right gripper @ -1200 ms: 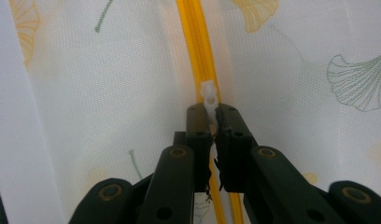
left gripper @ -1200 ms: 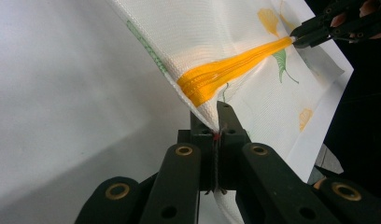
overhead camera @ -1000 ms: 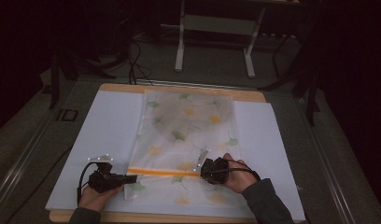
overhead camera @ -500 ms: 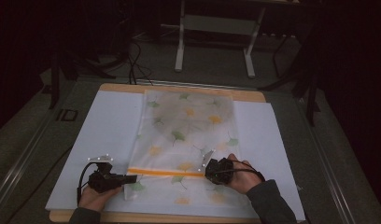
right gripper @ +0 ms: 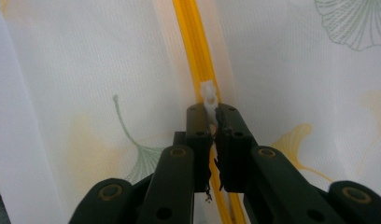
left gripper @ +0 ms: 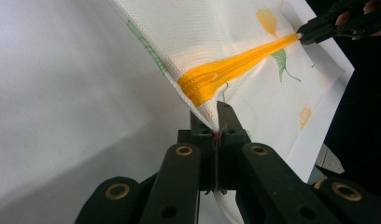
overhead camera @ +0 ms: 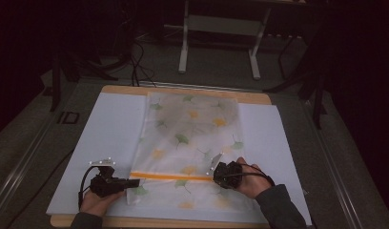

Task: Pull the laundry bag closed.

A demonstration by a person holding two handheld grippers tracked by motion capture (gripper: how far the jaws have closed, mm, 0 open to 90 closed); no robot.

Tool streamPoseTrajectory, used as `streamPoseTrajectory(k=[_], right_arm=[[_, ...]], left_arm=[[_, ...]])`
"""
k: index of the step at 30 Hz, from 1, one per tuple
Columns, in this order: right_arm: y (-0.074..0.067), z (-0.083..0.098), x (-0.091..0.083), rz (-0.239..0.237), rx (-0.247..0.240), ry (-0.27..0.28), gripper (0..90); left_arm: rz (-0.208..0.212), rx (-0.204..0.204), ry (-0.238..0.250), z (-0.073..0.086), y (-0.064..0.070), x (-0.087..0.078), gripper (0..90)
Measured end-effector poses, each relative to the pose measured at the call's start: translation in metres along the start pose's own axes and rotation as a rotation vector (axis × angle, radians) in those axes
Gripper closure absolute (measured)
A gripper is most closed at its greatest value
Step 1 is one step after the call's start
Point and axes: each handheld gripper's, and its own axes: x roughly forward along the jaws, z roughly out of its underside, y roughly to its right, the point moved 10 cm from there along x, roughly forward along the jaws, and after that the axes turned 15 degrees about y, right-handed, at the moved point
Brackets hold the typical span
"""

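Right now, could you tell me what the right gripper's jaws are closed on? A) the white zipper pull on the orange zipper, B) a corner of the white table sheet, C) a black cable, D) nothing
A: the right gripper pinches the white zipper pull on the orange zipper.

Dark lab: cables (overhead camera: 135,62), metal stand (overhead camera: 221,28).

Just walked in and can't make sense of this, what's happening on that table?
A person works a zipper on a white mesh bag printed with ginkgo leaves, lying flat on a white-covered table. The left gripper is shut on the bag's edge at the end of the orange zipper, pinning it. The right gripper is shut on the small white zipper pull, partway along the zipper line.
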Motion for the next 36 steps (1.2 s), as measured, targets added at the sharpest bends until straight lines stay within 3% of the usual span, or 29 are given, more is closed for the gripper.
streamPoseTrajectory(k=[36], right_arm=[[0.006,0.016,-0.01,-0.013,0.035,-0.007,84.5]], left_arm=[[-0.003,-0.002,-0.006,0.002,-0.001,0.0,88.9]])
